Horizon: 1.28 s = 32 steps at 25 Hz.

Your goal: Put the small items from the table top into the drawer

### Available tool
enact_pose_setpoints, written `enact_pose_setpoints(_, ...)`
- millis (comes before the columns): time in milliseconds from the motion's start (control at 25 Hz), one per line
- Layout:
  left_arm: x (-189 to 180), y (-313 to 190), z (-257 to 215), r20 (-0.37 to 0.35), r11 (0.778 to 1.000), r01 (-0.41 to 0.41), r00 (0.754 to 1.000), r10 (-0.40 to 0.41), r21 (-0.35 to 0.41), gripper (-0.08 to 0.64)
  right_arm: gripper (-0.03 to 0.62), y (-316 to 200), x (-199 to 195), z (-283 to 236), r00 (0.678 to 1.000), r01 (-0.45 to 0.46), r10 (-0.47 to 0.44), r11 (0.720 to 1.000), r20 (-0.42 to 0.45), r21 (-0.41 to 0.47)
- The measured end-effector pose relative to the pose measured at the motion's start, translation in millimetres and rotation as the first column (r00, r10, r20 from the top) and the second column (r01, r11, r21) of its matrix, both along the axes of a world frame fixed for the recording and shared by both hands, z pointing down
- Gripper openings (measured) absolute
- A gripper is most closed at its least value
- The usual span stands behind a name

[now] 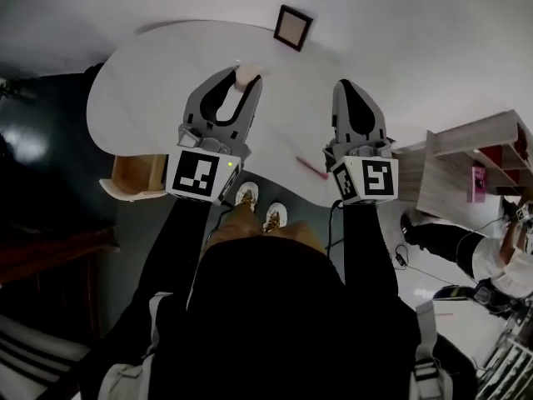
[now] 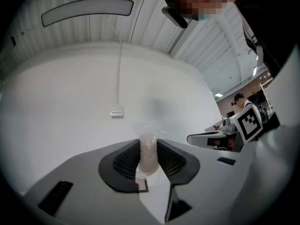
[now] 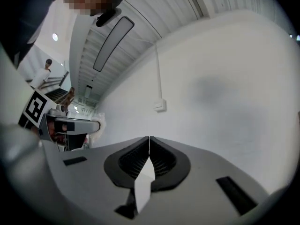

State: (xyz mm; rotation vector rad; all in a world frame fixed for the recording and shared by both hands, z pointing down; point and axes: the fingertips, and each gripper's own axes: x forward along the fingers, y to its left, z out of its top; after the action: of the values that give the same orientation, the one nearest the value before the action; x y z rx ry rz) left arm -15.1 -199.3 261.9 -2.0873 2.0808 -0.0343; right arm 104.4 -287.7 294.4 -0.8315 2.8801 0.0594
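Note:
My left gripper [image 1: 243, 77] is shut on a small pale pink item in clear wrapping [image 1: 247, 75] and holds it above the white table top [image 1: 150, 90]. In the left gripper view the wrapped item [image 2: 149, 154] stands squeezed between the dark pads [image 2: 123, 162], with the crinkled wrap sticking out past the tips. My right gripper [image 1: 348, 86] hovers over the table's right part, shut, its jaws touching with nothing between them [image 3: 149, 139]. A thin pink stick [image 1: 312, 167] lies on the table near the front edge. The wooden drawer [image 1: 133, 177] stands open under the table's left front.
A small framed square [image 1: 292, 27] sits beyond the table's far edge. A wooden shelf unit [image 1: 475, 161] stands at the right, and a person [image 1: 466, 252] sits on the floor beside it. A white wall with a socket [image 2: 116, 111] faces both grippers.

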Motion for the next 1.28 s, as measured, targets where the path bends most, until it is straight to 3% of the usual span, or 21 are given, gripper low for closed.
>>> enact_pose_setpoints(160,-48.1,45.5,2.5,0.012,0.983,0.182,0.983,-0.182,-0.023,0.118,0.028,23.0,-65.8,1.6,0.985,0.173,-0.173,0.985,0.006,0.0)
enact_pose_setpoints(360,-109.4,118.5,5.8,0.021,0.916,0.398,0.917,-0.398,-0.054,0.12,0.028,78.6,-157.1,-0.3,0.921,0.39,-0.39,0.921,0.008,0.022)
enact_pose_setpoints(600,-170.9,210.7,5.5,0.018,0.814,0.578,0.816,-0.578,-0.057,0.121,0.028,168.1,-248.1,-3.1,0.808,0.589,-0.589,0.808,0.01,0.034)
enact_pose_setpoints(840,-231.6,284.6,12.2,0.027,0.714,0.698,0.716,-0.698,-0.049,0.124,0.028,245.1,-327.9,-24.5,0.69,0.72,-0.723,0.691,0.041,0.073)
enact_pose_setpoints(1000,-266.0,310.5,20.5,0.02,0.686,0.726,0.688,-0.726,-0.049,0.126,0.028,277.0,-373.4,-22.3,0.645,0.761,-0.764,0.645,0.03,0.075)
enact_pose_setpoints(1160,-303.4,328.2,47.7,0.018,0.665,0.744,0.667,-0.745,-0.062,0.126,0.028,297.9,-413.8,6.8,0.622,0.778,-0.782,0.624,0.042,0.08)
enact_pose_setpoints(1280,-320.1,337.5,53.6,0.016,0.668,0.741,0.67,-0.742,-0.072,0.126,0.028,307.7,-429.9,10.1,0.624,0.777,-0.781,0.625,0.039,0.073)
